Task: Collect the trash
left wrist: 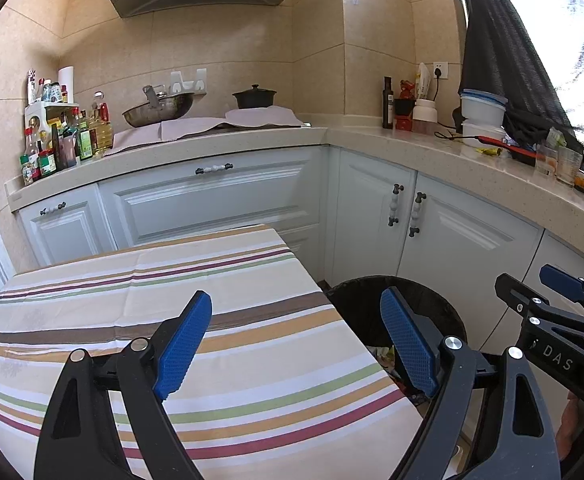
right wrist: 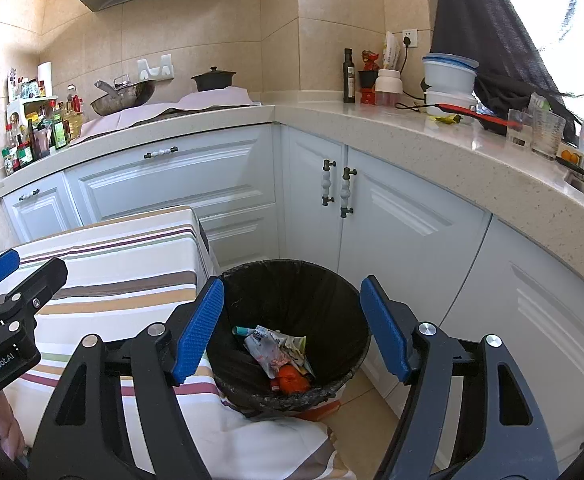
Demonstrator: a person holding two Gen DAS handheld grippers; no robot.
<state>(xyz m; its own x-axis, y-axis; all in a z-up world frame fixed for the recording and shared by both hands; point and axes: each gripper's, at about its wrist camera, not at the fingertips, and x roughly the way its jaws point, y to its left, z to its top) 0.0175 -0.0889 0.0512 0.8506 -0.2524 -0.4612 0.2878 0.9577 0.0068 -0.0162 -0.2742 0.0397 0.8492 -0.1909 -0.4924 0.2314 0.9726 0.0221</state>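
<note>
Both of your tongs are released and carry nothing. The right tongs (right wrist: pixel 292 328) hang directly over the black-lined trash bin (right wrist: pixel 252 394), their blue pads (right wrist: pixel 200 328) framing its mouth from either side with only air between them; the figures show them having spread a little wider, and they are now nearly settled. The left tongs (left wrist: pixel 296 344) stand wide open over the near right part of the striped tablecloth (left wrist: pixel 172 280), and the bin's rim (left wrist: pixel 444 304) shows just beyond their right pad.

The collected trash lies down in the bin: a crumpled wrapper (right wrist: pixel 268 350), an orange piece (right wrist: pixel 290 382) nearer you, and a small teal-tipped item (right wrist: pixel 241 331) at the far left of the pile. It sits straight below and slightly ahead of the right tongs.

No loose trash shows on the cloth in either view. The one candidate is a yellowish scrap (right wrist: pixel 448 119) on the far worktop to the right, well apart from both tongs; your right hand is the nearer one, though I cannot tell that it is trash.
</note>
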